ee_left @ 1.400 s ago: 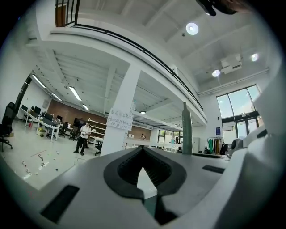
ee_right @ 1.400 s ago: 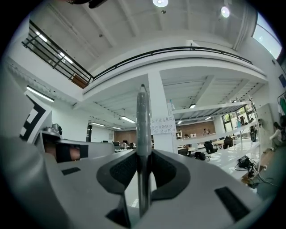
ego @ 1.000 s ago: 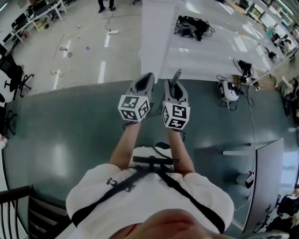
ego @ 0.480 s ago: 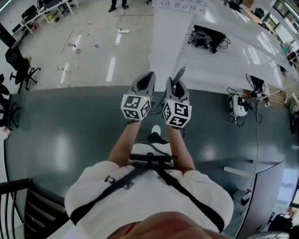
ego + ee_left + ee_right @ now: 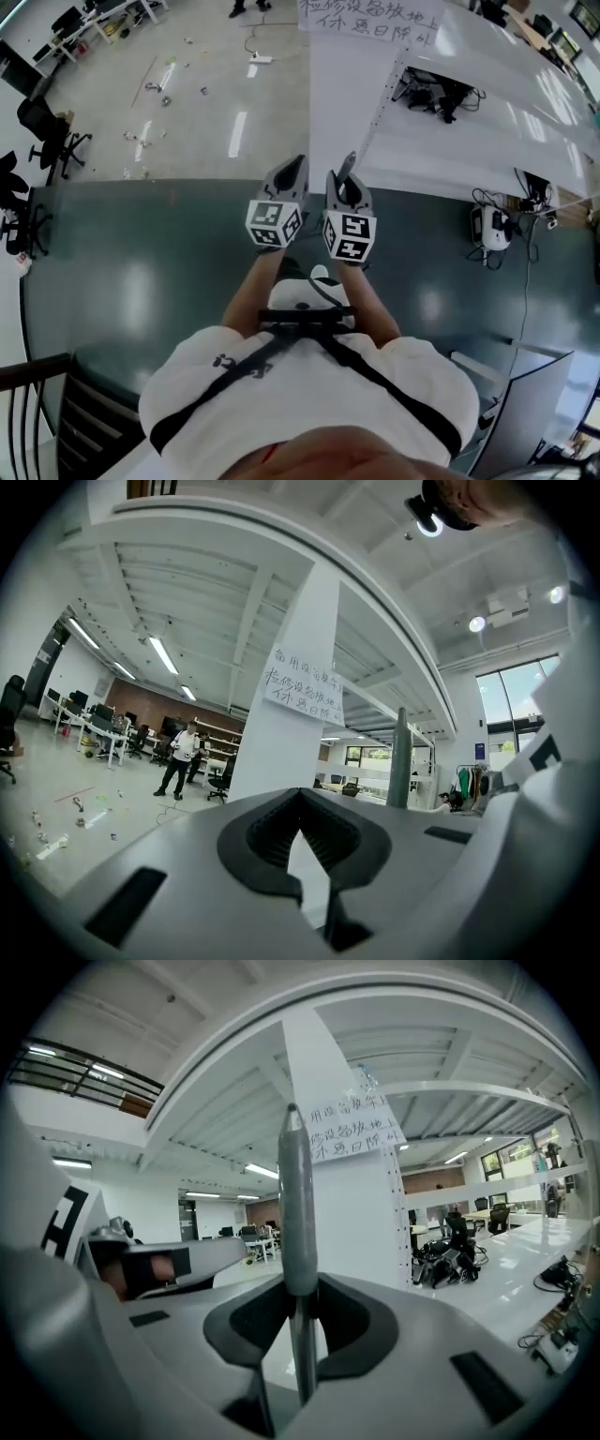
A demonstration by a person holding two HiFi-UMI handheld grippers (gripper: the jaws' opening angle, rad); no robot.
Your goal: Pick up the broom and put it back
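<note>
Open-plan office, seen from above my own shoulders: I stand on a dark green strip of floor (image 5: 141,253), with a paler floor scattered with litter beyond it. Straight ahead of both tongs is a white pillar (image 5: 337,103) carrying a handwritten paper sign (image 5: 366,19).

My right tongs (image 5: 347,171) are clamped on the grey broom handle (image 5: 297,1204), which stands upright between the jaws and rises above them. My left tongs (image 5: 292,171) sit just beside the right pair, jaws drawn together with nothing between them. No view shows the broom's head.

Over the last second the whole room has slid toward me. The sign, out of sight a second ago, now shows beyond the tongs. A small white device on the floor, off to the right of the tongs, has drifted nearer and further right. The two tongs have kept their side-by-side pose and the grip on the handle has not changed.

I judge the pick-up done and the carrying under way. Putting the broom back is yet to come, and its resting place is not one I can identify.
</note>
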